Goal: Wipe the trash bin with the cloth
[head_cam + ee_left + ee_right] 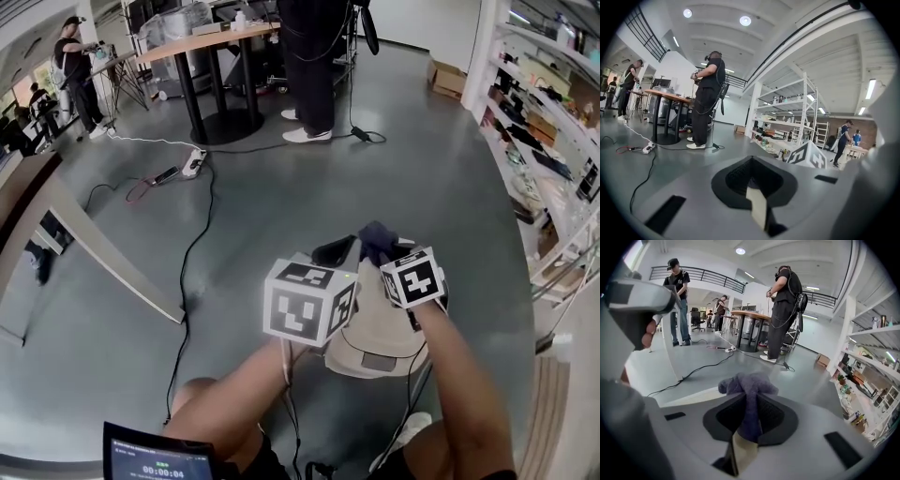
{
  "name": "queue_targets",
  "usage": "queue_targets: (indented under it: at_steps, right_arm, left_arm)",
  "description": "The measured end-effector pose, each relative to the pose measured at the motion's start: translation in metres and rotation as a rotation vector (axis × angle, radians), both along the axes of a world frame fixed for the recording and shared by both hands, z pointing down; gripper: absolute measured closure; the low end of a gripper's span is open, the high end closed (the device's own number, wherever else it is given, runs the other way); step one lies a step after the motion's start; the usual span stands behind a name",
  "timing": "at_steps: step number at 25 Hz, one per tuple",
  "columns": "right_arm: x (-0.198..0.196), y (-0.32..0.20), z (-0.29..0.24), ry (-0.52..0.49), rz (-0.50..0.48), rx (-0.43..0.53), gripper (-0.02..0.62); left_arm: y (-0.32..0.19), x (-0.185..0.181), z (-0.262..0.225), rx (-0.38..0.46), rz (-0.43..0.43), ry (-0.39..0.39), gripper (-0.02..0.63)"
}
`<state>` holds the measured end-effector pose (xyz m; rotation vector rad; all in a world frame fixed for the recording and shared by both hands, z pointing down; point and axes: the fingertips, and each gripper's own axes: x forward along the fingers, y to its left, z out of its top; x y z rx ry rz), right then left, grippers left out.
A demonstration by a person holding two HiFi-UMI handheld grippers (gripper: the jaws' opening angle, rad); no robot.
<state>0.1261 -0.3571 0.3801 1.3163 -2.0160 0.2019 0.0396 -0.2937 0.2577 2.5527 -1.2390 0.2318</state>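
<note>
A beige trash bin stands on the grey floor right below me. Both grippers hover over its top and far rim. My right gripper is shut on a dark purple-blue cloth; in the right gripper view the cloth bunches out above the black jaws of that gripper. My left gripper sits just left of it, at the bin's far edge. In the left gripper view the left gripper has its jaws together with nothing between them. The grippers and my arms hide much of the bin.
A black cable runs across the floor to a power strip. A person stands by a round-based table farther off. White shelves line the right side. A slanted pale board lies on the left.
</note>
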Motion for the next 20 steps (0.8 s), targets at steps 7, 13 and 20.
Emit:
queue_targets:
  at_steps: [7,13,20]
  right_arm:
    - [0.013,0.002,0.000,0.012,0.006,-0.002,0.526]
    - [0.028,0.007,0.000,0.004,0.027,-0.008,0.526]
    - [0.051,0.014,0.000,0.019,0.063,-0.013,0.526]
  left_arm:
    - [-0.002,0.004,0.007,-0.013,0.012,-0.018,0.604]
    - [0.002,0.005,0.004,-0.011,0.018,-0.010,0.604]
    - [0.006,0.006,0.005,-0.019,0.032,-0.017,0.604]
